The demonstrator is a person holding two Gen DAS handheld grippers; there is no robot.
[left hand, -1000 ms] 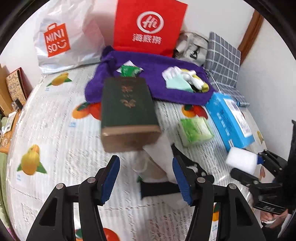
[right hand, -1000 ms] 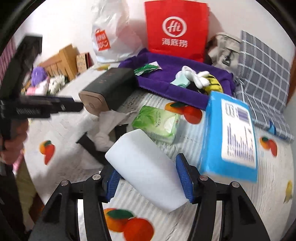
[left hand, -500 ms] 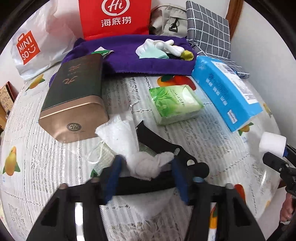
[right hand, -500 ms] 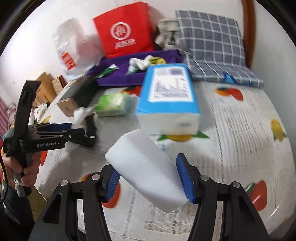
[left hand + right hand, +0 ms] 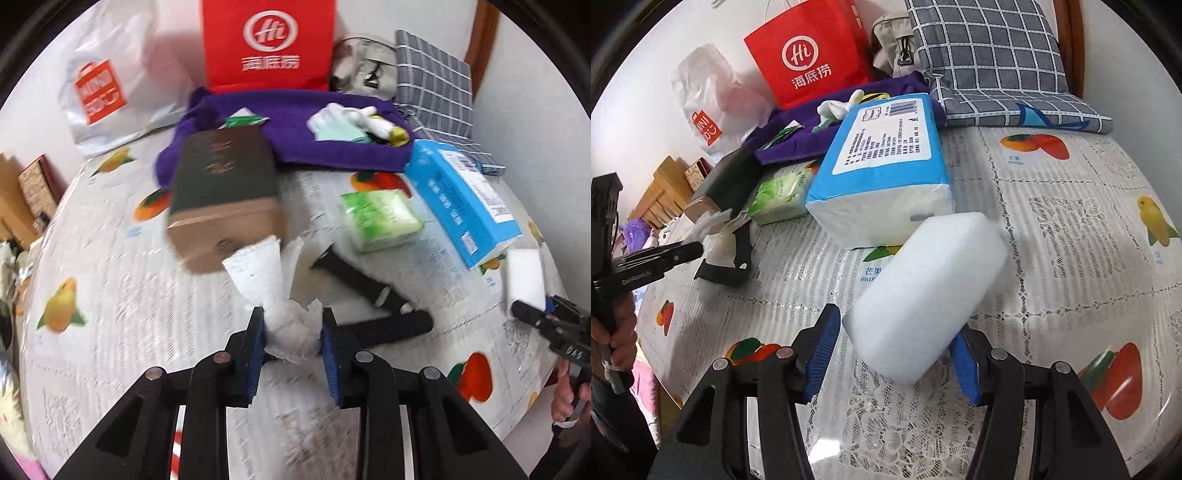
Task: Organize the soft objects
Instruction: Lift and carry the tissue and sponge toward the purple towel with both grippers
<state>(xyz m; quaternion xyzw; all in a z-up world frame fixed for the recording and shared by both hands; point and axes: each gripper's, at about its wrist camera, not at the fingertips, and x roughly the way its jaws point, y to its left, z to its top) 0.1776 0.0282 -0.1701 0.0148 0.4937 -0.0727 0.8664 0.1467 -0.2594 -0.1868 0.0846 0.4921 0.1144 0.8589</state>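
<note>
Left wrist: left gripper (image 5: 292, 341), fingers just closed, pinched the crumpled white tissue (image 5: 280, 302) above the counter (image 5: 122, 317), its loose end standing free.

Right wrist: right gripper (image 5: 892, 354) clamped the white sponge block (image 5: 923, 291) clear of the counter, presumably for sorting.

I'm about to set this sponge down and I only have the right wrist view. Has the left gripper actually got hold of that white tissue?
Observer: Yes. In the left wrist view the left gripper has just been closing, and its pads pinch the crumpled white tissue from both sides.
Operator: What's the black thing beside it?
Observer: It looks like a black hand grip. Its two handles meet in a V, and it lies on the tablecloth just beyond the tissue.
</note>
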